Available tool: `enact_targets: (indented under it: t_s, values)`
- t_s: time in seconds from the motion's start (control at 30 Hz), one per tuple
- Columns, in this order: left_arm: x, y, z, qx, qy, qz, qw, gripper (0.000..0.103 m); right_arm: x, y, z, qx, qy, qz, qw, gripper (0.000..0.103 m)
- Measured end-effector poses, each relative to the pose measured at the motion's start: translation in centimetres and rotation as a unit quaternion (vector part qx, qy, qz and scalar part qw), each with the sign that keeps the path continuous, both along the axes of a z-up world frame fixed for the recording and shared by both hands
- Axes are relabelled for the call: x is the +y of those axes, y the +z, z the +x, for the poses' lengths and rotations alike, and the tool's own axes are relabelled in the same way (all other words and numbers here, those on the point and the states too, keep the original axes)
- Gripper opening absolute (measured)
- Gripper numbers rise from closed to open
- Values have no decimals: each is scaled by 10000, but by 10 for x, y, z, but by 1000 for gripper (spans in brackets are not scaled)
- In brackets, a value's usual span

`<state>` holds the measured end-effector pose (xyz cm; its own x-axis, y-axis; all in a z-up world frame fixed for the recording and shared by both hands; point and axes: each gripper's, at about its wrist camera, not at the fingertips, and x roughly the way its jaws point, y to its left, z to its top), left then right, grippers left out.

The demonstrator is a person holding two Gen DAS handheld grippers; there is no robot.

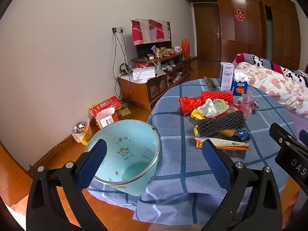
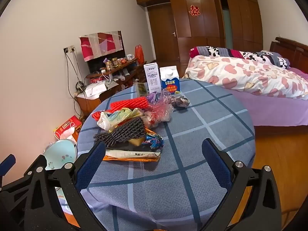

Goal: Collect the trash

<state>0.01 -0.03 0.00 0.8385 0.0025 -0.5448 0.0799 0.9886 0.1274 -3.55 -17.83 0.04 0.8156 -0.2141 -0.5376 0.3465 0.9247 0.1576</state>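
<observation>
A: Nearest first: what are the hands doing?

B: Both empty. The left gripper [image 1: 154, 160] stands wide with nothing between its pads, and at the lower left of its view the pale blue bin [image 1: 123, 154] sits at the worktop's [image 1: 182, 173] edge, mouth tilted toward the camera, nothing visible inside. The right gripper [image 2: 154, 160] is just as wide, hanging over bare checked cloth.

A: And the trash?

B: Heaped mid-worktop. In the right view it lies ahead and up-left of the gripper; its nearest piece, a flat orange-edged packet [image 2: 132, 156], runs side to side across the frame, just beside the left finger. On it lies a dark foam net [image 2: 123, 133], behind that plastic bags [image 2: 117, 118] and a red foam net [image 2: 132, 103].

A: Which hand is nearer?

B: The right, I'd judge; from the left the heap sits up-right, and the bin is that hand's neighbour.

A: Farthest back?

B: Two cartons [image 2: 161, 79] upright at the far rim, then the bed [image 2: 250, 77].
</observation>
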Motion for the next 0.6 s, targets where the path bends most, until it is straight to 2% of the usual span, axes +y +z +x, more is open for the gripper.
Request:
enact_targets:
  t_s: [0.6]
  values:
    - [0, 3, -3, 16, -40, -100, 9999, 97, 3, 2, 0, -49, 29, -41, 10000, 98]
